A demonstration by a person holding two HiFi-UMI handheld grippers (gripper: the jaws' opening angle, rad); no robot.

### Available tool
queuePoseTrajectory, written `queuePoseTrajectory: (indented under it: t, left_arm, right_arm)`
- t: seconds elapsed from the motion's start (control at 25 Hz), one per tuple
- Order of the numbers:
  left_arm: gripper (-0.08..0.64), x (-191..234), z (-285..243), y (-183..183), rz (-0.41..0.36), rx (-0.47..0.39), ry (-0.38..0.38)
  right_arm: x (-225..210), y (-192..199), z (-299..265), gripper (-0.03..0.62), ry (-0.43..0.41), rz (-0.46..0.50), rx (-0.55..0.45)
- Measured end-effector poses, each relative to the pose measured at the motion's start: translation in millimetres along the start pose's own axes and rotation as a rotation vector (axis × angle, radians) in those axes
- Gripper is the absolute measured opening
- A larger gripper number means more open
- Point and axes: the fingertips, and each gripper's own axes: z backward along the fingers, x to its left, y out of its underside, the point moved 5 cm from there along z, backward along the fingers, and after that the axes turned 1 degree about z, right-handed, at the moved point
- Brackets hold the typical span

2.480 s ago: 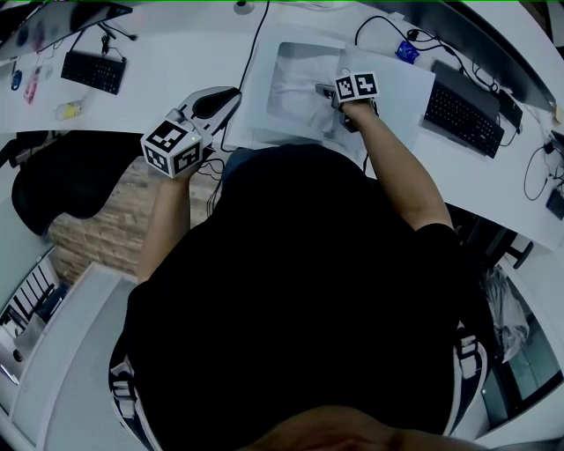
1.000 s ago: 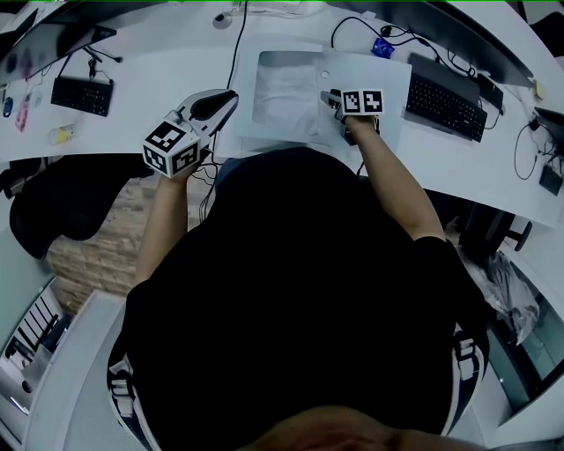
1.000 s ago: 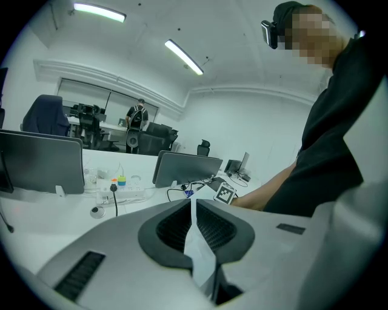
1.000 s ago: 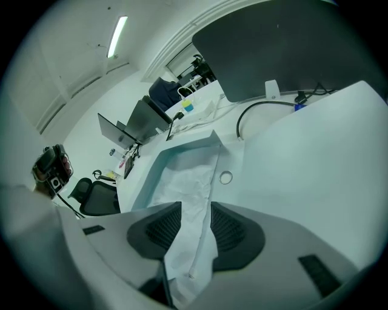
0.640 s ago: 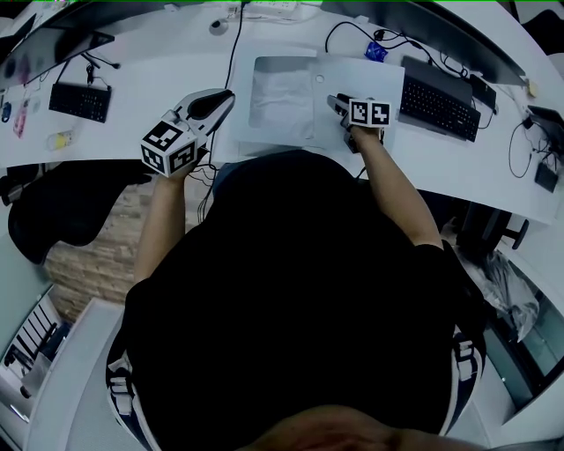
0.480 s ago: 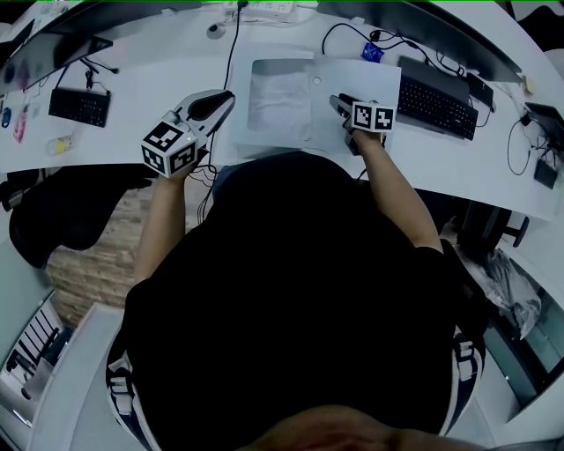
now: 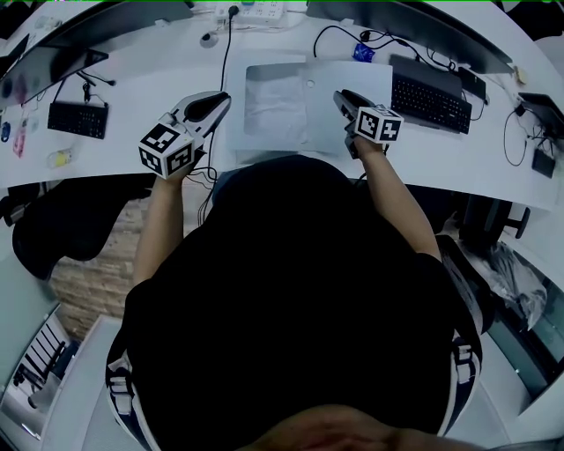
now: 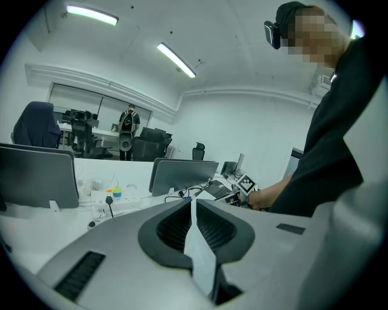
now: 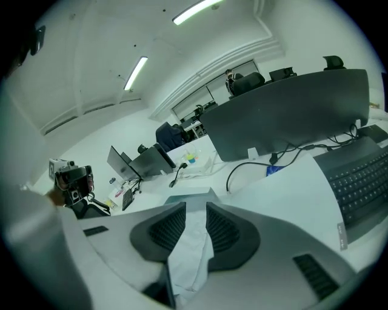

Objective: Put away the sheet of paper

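Note:
A flat folder point(image 7: 275, 132) lies open on the white desk point(image 7: 159, 70), with a wrinkled white sheet of paper point(image 7: 275, 99) in its left half. Its plain white right half point(image 7: 366, 81) lies flat. My right gripper point(image 7: 340, 94) hangs just above the folder's middle, pointing away from me. Its jaws have just been closing but stand apart with nothing between them. In the right gripper view the wrinkled sheet point(image 9: 189, 242) shows through the gap of the right gripper point(image 9: 195, 209). My left gripper point(image 7: 221, 97) hovers left of the folder, with its jaws together and empty. In its own view the left gripper point(image 8: 193, 206) shows only a sliver of gap.
A black keyboard point(image 7: 430, 88) lies right of the folder and a smaller one point(image 7: 77, 119) lies far left. Monitors, cables and a power strip point(image 7: 256, 11) line the desk's far edge. A blue item point(image 7: 361, 53) sits behind the folder. A black chair point(image 7: 70, 211) stands at my left.
My right gripper has lifted off the folder and drawn back a little towards me. The left gripper has stayed where it was.

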Motion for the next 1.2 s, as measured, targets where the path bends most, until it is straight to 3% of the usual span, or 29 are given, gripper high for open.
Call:
queuePoseTrajectory:
  t: [0.4,0.64,1.2]
  left_arm:
    - [0.034,-5.5,-10.4,-8.1,-0.034,0.001,0.054]
    - [0.034,-6.6,-14.6,-15.1,-0.053,0.001,0.073]
    - [0.034,-11.6,-26.1,-27.3,-0.094,0.005,0.118]
  right_arm:
    - [11.3,-23.4,30.0,0.043,0.035,0.025,-0.118]
    - [18.6,-29.7,49.7,0.031,0.053,0.067,-0.162]
    - [53.2,-65.3,83.2,0.025,0.002,0.100,-0.260]
